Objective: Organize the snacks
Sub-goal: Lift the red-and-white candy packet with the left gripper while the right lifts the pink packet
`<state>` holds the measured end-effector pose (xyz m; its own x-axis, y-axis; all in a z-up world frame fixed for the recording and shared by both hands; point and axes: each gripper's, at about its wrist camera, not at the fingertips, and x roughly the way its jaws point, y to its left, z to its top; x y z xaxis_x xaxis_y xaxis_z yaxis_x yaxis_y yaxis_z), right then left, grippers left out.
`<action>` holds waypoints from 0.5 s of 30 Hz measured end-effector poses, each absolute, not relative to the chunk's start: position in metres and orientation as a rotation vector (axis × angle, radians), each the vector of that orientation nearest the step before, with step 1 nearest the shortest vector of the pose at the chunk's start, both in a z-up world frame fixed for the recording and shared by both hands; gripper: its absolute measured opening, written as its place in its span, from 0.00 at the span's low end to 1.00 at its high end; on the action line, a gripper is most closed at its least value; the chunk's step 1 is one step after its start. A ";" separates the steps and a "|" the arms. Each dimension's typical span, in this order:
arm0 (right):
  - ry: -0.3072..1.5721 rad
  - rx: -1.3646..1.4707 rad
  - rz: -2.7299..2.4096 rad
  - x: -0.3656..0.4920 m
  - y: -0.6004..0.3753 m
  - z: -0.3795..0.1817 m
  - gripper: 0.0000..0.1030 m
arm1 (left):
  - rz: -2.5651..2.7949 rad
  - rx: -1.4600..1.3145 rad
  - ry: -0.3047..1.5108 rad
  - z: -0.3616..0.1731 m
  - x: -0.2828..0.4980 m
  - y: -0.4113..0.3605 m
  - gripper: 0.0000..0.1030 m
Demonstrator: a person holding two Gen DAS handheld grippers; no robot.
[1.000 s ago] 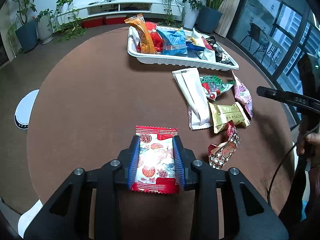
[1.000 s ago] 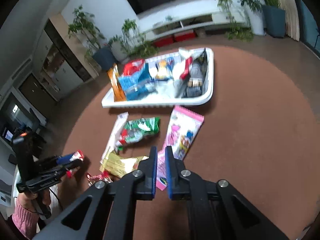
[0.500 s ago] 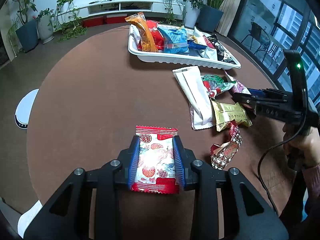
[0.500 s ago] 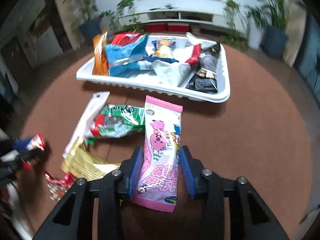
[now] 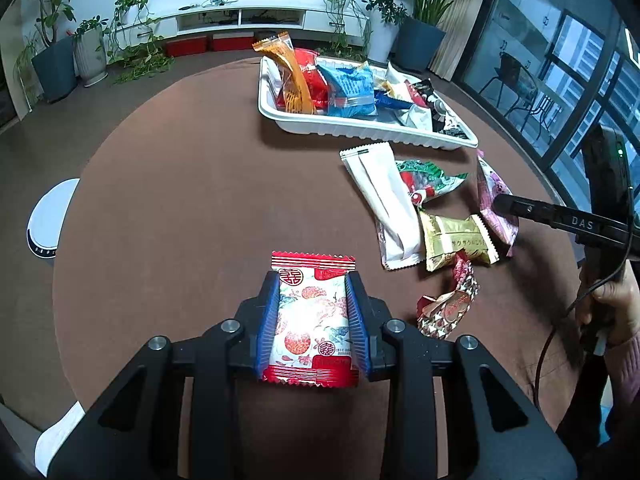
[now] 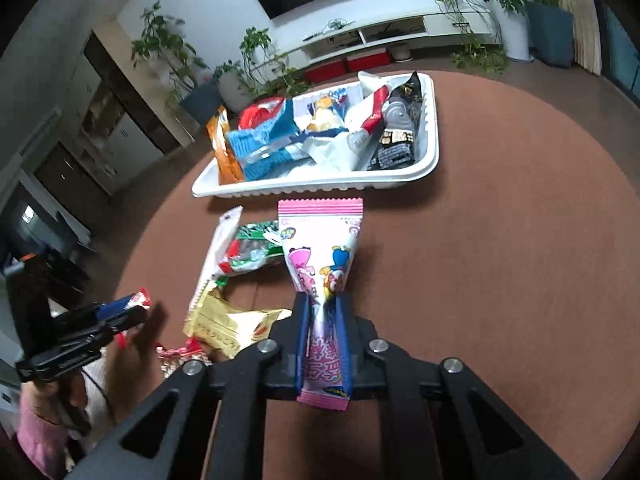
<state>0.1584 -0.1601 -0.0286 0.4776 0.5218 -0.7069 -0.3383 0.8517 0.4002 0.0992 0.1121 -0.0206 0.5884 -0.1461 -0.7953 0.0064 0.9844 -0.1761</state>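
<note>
My left gripper [image 5: 312, 280] is shut on a red and white snack packet [image 5: 312, 320], held just above the brown round table [image 5: 180, 200]. It shows at the left of the right wrist view as left gripper [image 6: 136, 312]. My right gripper [image 6: 323, 300] has its jaws closing on a pink cartoon packet [image 6: 320, 248]; the pads press it and it creases between them. The same right gripper [image 5: 504, 202] and pink packet [image 5: 494, 188] show at the right of the left wrist view. A white tray [image 5: 360, 128] with several snacks stands at the far side, also seen as tray [image 6: 320, 190].
Loose on the table lie a white packet [image 5: 392, 204], a green packet [image 5: 428, 180], a gold packet [image 5: 456, 240] and a red star-wrapped candy [image 5: 448, 304]. A white round stool [image 5: 48, 220] stands off the table's left edge. Potted plants and a low console line the far wall.
The right gripper came over the pink packet with its jaws open around it, then closed and pinched it. The left gripper kept still with its packet.
</note>
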 end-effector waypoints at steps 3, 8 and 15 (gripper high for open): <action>0.924 0.277 0.557 0.155 -0.166 -0.023 0.09 | -0.096 -0.168 0.933 -0.017 0.100 0.113 0.29; 0.909 0.326 0.580 0.155 -0.171 -0.014 0.09 | -0.113 -0.200 0.919 -0.011 0.100 0.116 0.29; 0.951 0.177 0.501 0.158 -0.150 -0.023 0.15 | -0.104 -0.178 0.923 -0.011 0.097 0.112 0.29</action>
<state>0.1582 -0.1504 -0.0233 0.4770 0.4837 -0.7339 -0.3314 0.8723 0.3595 0.0975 0.1120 -0.0112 0.5996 -0.1651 -0.7831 0.0130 0.9804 -0.1967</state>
